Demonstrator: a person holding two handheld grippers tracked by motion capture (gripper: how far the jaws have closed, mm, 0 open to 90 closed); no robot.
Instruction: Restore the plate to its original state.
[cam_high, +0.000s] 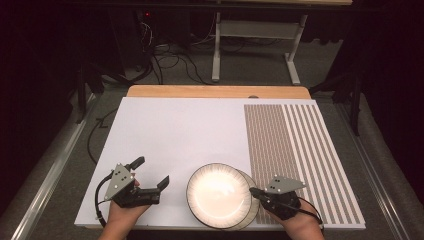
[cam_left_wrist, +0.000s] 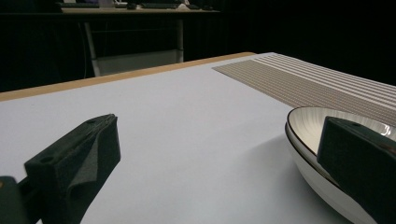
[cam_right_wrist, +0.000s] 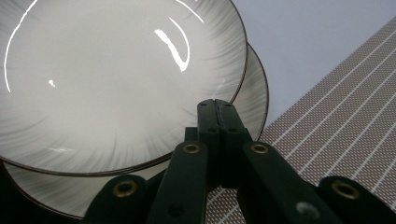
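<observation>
Two white plates with dark rims and grey radial streaks sit stacked and offset near the table's front edge. The upper plate (cam_high: 218, 192) (cam_right_wrist: 116, 79) lies left of the lower plate (cam_high: 254, 209) (cam_right_wrist: 256, 93), which shows as a crescent. My right gripper (cam_high: 254, 191) (cam_right_wrist: 217, 105) is shut with nothing between its jaws, and its tips hover over the lower plate's right rim. My left gripper (cam_high: 150, 173) (cam_left_wrist: 219, 177) rests open on the white mat, just left of the stacked plates (cam_left_wrist: 308, 135).
A white mat (cam_high: 175, 135) covers the table, with a brown striped placemat (cam_high: 300, 150) (cam_left_wrist: 317, 84) (cam_right_wrist: 336, 135) on its right part. The wooden table edge (cam_high: 215, 91) runs along the back. Beyond it are cables and a desk frame on the floor.
</observation>
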